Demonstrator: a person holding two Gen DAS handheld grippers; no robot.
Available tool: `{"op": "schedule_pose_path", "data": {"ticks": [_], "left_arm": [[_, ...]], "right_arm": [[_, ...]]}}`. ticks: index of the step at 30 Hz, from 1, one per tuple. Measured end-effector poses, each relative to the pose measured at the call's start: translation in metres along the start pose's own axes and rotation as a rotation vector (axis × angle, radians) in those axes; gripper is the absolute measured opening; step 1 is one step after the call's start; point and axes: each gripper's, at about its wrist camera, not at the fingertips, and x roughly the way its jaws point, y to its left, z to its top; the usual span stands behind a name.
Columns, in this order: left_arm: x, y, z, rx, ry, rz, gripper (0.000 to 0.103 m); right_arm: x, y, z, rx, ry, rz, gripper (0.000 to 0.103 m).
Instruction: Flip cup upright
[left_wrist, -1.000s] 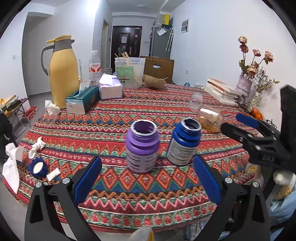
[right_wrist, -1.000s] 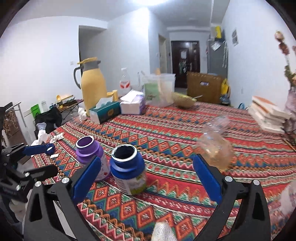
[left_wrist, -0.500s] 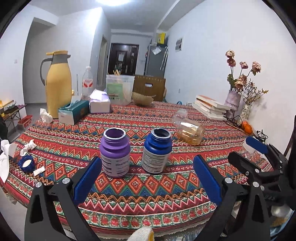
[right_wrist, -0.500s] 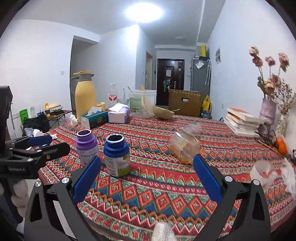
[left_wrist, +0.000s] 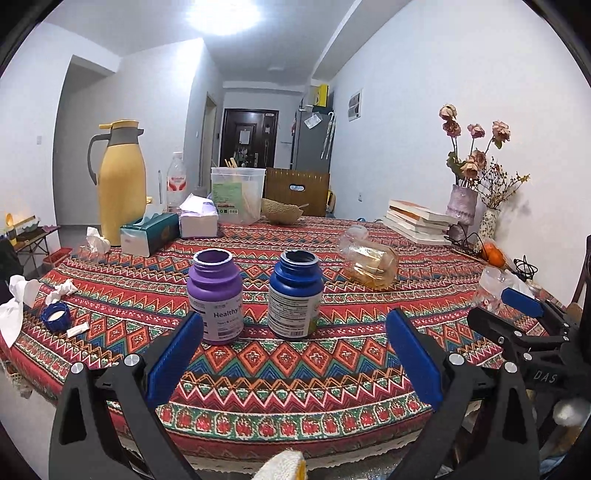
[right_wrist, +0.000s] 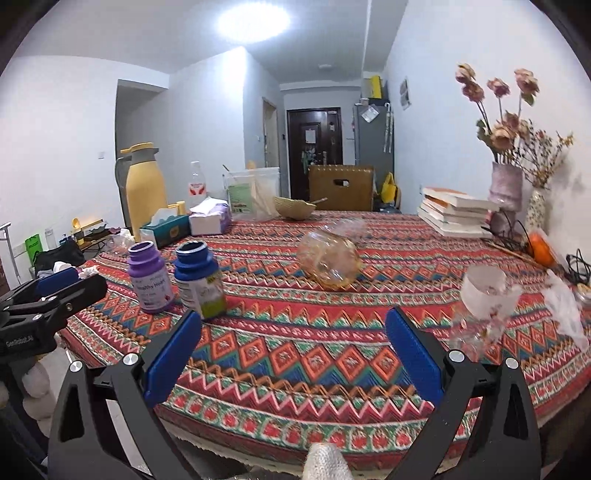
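An amber-tinted clear cup (left_wrist: 370, 265) lies on its side on the patterned tablecloth (left_wrist: 295, 373), right of the two bottles; in the right wrist view the cup (right_wrist: 330, 261) shows its base toward me. My left gripper (left_wrist: 295, 354) hovers open at the near table edge, well short of the cup and empty. My right gripper (right_wrist: 291, 354) is also open and empty at the near edge, with the cup far ahead between its fingers. Each gripper appears at the side of the other's view.
A purple bottle (left_wrist: 215, 295) and a blue bottle (left_wrist: 295, 295) stand open near the front. A second clear cup (right_wrist: 483, 295) sits tilted at the right. Behind are a yellow jug (left_wrist: 120, 184), tissue boxes (left_wrist: 149, 234), stacked books (left_wrist: 417, 219), vases (left_wrist: 461, 206) and a blue cap (left_wrist: 56, 317).
Both grippers have drawn back toward the near table edge and dropped lower, so the bottles and cup look farther away. Nothing on the table has moved.
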Motion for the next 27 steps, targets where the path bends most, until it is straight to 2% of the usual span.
{"op": "schedule_pose_path", "data": {"ticks": [13, 27], "left_arm": [[0.001, -0.009, -0.015, 0.012, 0.01, 0.033, 0.096], [0.006, -0.011, -0.017, 0.006, 0.026, 0.003, 0.096]], "right_arm": [[0.003, -0.009, -0.011, 0.022, 0.032, -0.028, 0.096], [0.0, -0.006, -0.012, 0.017, 0.041, -0.047, 0.096]]}}
